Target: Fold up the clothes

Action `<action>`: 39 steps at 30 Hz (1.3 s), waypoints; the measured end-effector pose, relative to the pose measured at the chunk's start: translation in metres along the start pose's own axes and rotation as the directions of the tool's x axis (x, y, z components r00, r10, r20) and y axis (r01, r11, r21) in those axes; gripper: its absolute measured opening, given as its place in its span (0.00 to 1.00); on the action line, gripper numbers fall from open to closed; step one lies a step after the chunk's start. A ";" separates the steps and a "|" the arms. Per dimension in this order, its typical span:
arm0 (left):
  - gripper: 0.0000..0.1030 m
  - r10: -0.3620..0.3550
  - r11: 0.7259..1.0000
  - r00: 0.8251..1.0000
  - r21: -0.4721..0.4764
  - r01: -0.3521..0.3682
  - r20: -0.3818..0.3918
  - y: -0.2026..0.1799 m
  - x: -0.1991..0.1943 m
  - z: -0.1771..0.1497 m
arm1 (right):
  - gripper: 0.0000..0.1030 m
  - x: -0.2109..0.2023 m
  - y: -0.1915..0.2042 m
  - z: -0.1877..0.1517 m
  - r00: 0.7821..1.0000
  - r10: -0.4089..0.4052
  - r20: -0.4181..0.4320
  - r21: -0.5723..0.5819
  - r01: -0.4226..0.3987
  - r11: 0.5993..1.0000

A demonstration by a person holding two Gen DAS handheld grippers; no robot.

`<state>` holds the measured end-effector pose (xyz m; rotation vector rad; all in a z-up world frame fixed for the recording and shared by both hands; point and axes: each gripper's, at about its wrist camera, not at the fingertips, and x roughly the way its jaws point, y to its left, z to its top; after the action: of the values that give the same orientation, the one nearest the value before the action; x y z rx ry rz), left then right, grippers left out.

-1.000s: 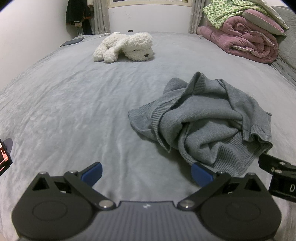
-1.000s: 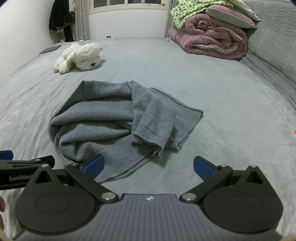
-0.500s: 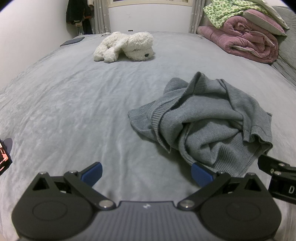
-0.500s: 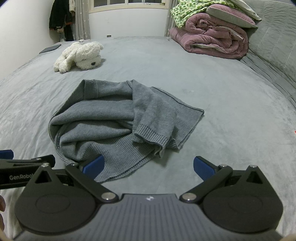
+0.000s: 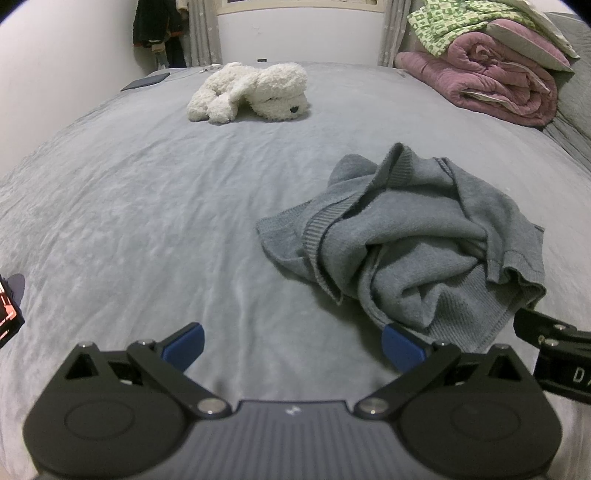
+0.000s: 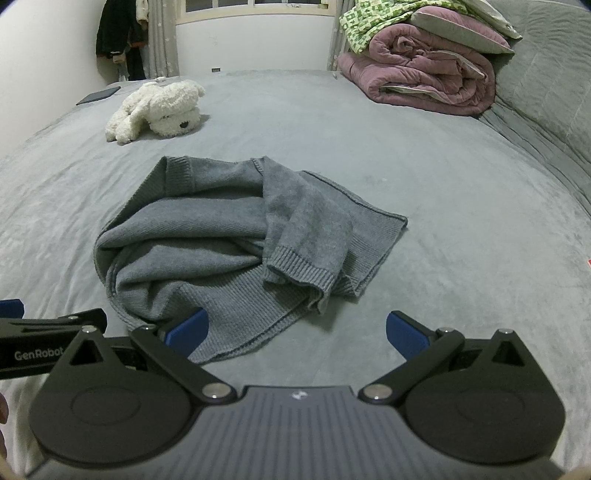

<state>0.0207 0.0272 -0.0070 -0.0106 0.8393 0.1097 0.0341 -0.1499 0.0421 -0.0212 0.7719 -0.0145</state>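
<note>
A wide bed covered in a pale grey plush blanket (image 6: 443,206) fills both views. At its far right corner, a rolled mauve quilt (image 6: 424,74) is stacked beneath a green-and-white patterned cover (image 6: 369,18) and a flat pillow. The crumpled grey knitted sweater (image 6: 229,236) is heaped on the blanket near the middle of the bed (ribbed cuffs and hem are visible among the folds), and it is seen at right of centre from the left wrist camera (image 5: 413,236). A white fluffy toy dog (image 6: 159,110) is laid on its side well beyond the sweater, towards the far left. A small dark flat device (image 6: 98,96) is placed near the bed's far left edge.

The left gripper (image 5: 291,343) is held low above bare blanket just left of the sweater, its blue-tipped jaws spread wide and empty. The right gripper (image 6: 295,332) is held just short of the sweater's near hem, jaws likewise parted with nothing grasped, its left fingertip (image 6: 188,328) seen over the knit edge.
</note>
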 end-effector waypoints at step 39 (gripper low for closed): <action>1.00 -0.019 1.000 1.000 -0.020 0.019 -0.002 0.011 0.029 0.042 | 1.00 0.024 -0.004 0.039 0.999 0.022 -0.046 0.027 -0.021 0.999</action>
<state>0.0700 0.0434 -0.0006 -0.0375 0.8397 0.1005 0.0790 -0.1537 0.0533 0.0126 0.8186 -0.0046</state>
